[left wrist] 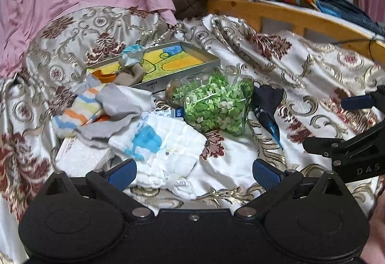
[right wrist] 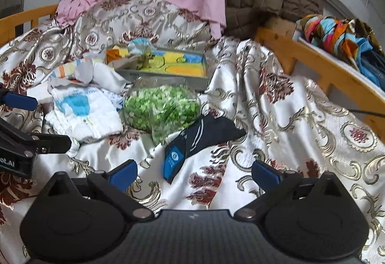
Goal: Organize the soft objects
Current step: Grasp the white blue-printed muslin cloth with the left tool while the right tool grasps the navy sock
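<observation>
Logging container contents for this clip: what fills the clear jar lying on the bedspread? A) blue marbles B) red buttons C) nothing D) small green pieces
D: the clear jar lying on the bedspread is packed with small green and pale pieces, seen from both wrist views.

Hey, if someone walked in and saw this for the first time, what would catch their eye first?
Probably the clear jar of green paper stars, lying on its side in the middle of the patterned satin bedspread. Just left of it sits a heap of small cloths, topped by a white quilted cloth with a blue print, and behind them an open tin box with a yellow lining. Both grippers, left and right, hover open and empty.
</observation>
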Tool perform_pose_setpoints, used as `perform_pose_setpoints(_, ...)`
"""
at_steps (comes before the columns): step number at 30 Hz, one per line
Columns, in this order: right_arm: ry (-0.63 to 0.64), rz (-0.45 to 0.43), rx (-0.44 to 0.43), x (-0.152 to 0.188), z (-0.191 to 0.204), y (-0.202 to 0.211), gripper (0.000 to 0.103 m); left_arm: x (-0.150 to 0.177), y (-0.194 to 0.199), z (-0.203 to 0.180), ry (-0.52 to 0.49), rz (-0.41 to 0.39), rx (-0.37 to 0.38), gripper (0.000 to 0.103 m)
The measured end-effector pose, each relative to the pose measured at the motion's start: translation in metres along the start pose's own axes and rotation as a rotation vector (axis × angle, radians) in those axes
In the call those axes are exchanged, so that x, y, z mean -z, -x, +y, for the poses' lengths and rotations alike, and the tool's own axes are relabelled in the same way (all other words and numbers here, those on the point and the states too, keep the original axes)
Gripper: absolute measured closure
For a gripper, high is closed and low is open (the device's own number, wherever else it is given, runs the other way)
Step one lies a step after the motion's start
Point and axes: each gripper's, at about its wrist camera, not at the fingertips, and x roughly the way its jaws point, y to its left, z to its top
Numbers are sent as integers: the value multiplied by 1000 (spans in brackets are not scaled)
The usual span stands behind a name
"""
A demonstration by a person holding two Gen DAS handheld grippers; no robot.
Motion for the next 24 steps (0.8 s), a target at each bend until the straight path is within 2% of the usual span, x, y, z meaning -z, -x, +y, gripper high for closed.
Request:
perform_pose_setpoints(5,-36,75,-47,-5,-6,-20,0,-1,-17,-2,-55,27,-47,1)
perform_pose_setpoints(8,-69,112,-78,-9,-12,-37,0,1,-22,0,-42,31,-77,1)
perform_pose_setpoints(11,-90,109,-86,-13,-16,-51,0,1,-22,3,-14,18,-117,1)
perform_pose_setpoints(16,-111,62,-140,-14,-18,-63,0,-2,-29,16,70,21,-142,1)
perform_pose_setpoints(19,-116,51,-164,-15,-20,-71,0,-4,-39,27,164,46,-122,1)
perform_pose_setpoints(24,-199,48,-212,-20,-32,-90,1,-3,-57,40,291,65,-81,1)
